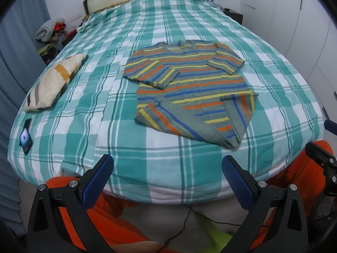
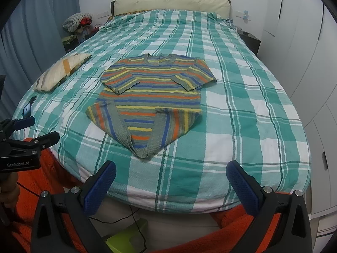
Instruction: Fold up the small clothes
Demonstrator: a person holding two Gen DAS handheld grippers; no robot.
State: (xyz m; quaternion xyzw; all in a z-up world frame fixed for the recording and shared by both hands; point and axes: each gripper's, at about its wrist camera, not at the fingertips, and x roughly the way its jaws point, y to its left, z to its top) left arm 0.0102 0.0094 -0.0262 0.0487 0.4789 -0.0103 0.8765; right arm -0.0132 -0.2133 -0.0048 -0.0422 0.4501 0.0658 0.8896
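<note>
Sweater half folded on bed.
My left gripper and right gripper hang released; next, grab the hem corners.

Striped sweater flat on bed, sleeves and hem corners folded inward.

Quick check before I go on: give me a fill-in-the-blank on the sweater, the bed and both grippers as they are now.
1. The striped sweater lies on the ____ bedspread.
2. Both sleeves are folded ____ across the chest.
3. The left gripper and right gripper both stand ____, holding nothing.
4. The phone lies near the ____.

Missing: plaid; inward; open; pillow
</note>
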